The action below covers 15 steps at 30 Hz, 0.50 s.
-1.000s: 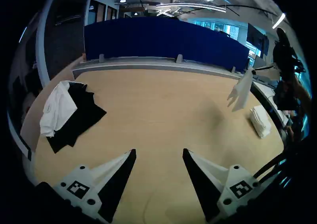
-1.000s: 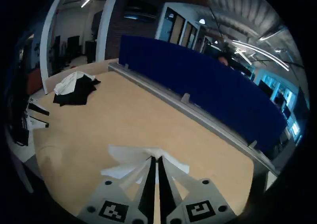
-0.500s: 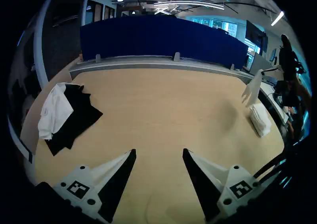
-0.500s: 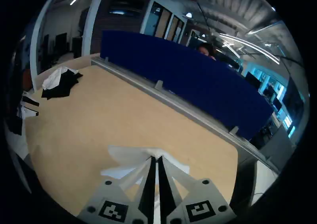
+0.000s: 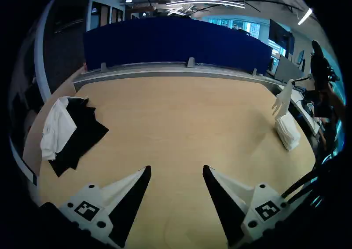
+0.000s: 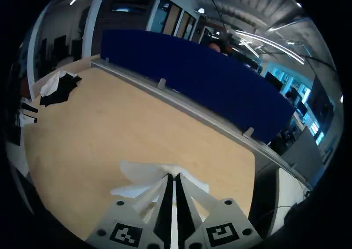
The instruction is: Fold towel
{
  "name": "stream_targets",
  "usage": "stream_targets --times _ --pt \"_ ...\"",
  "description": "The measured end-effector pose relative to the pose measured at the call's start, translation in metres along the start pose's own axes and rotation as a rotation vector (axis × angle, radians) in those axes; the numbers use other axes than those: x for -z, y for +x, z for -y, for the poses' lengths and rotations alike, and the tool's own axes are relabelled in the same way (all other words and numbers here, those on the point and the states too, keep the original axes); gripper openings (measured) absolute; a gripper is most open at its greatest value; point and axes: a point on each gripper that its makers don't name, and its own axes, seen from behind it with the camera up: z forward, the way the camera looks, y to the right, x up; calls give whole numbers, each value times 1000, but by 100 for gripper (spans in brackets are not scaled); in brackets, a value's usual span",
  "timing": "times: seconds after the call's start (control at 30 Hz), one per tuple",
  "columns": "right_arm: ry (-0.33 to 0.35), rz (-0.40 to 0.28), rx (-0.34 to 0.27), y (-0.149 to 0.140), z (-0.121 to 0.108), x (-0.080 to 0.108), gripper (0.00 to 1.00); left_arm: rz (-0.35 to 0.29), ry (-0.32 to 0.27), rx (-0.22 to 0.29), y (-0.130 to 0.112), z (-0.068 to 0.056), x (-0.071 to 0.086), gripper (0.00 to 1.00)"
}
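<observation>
The left gripper (image 5: 176,167) is held low over the near edge of the wooden table (image 5: 176,117), its jaws spread wide with nothing between them, just as they were 1 second ago. On the far right the white towel (image 5: 282,101) is being carried, hanging limp. It has been swung further right since the earlier frame and is now seen just above the stack of folded white towels (image 5: 287,133) at the table's right edge, where before it hung well short of that stack.

In the right gripper view the right gripper (image 6: 174,176) is seen with its jaws pressed together on the towel's bunched cloth, which fans out to either side of the fingers. That grip is unchanged.

The pile of black and white clothes (image 5: 70,130) is left lying at the table's left side, and the blue partition (image 5: 176,42) is seen along the far edge.
</observation>
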Motion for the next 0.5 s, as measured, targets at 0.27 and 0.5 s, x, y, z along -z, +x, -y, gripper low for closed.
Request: stream_targets --times 0.27,0.5 --pt "-9 11 -1 -8 -4 2 4 1 -7 -9 1 -5 1 87" --pt "-33 32 -21 -28 -14 11 4 3 -9 -20 2 -8 3 87"
